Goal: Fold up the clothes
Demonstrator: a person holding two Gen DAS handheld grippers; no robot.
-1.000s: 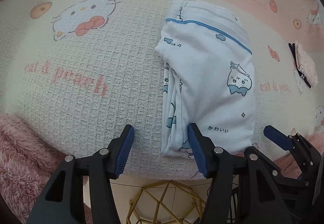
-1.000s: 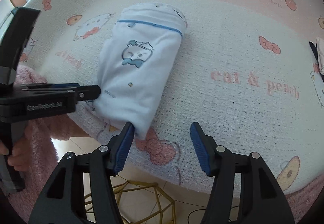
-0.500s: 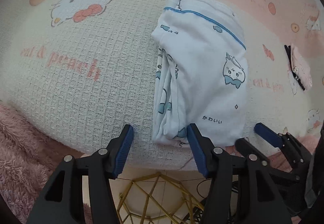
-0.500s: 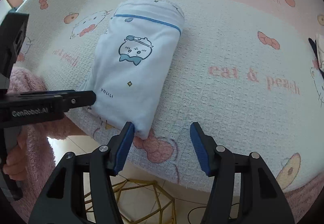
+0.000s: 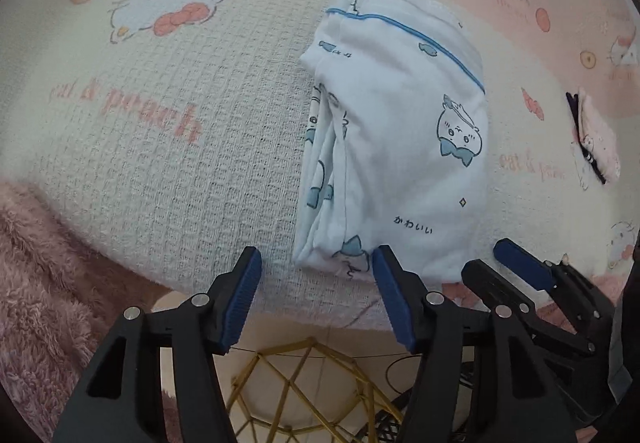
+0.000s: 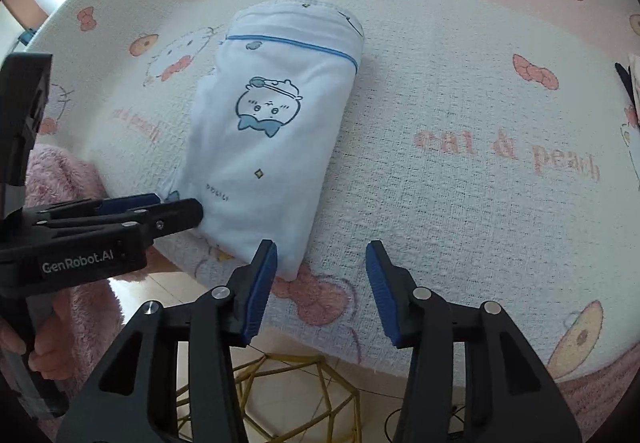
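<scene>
We see the white printed garment lying as a long, narrow bundle on the cartoon-print cover of the counter, its near end close to the front edge. It is folded lengthwise already: several layers show stacked along its left side in the left wrist view, and the blue-piped band sits at the far end. We judge that the lengthwise folds are done and that what is left is most likely a cross fold, bringing the near end up toward the far end, and perhaps a final tidy.

The left tongs stand wide and hold nothing; their right finger sits just at the garment's near left corner, the left finger over bare cover. The right tongs are closing, with only the cover between them; their left finger is just beside the garment's near right corner, and we cannot tell whether it touches the cloth. So both tongs sit at the near end, one at each corner, yet neither grips it.

A small pink item lies well apart on the right of the cover, and we cannot tell what it is. A pink fluffy fabric shows at the lower left.
</scene>
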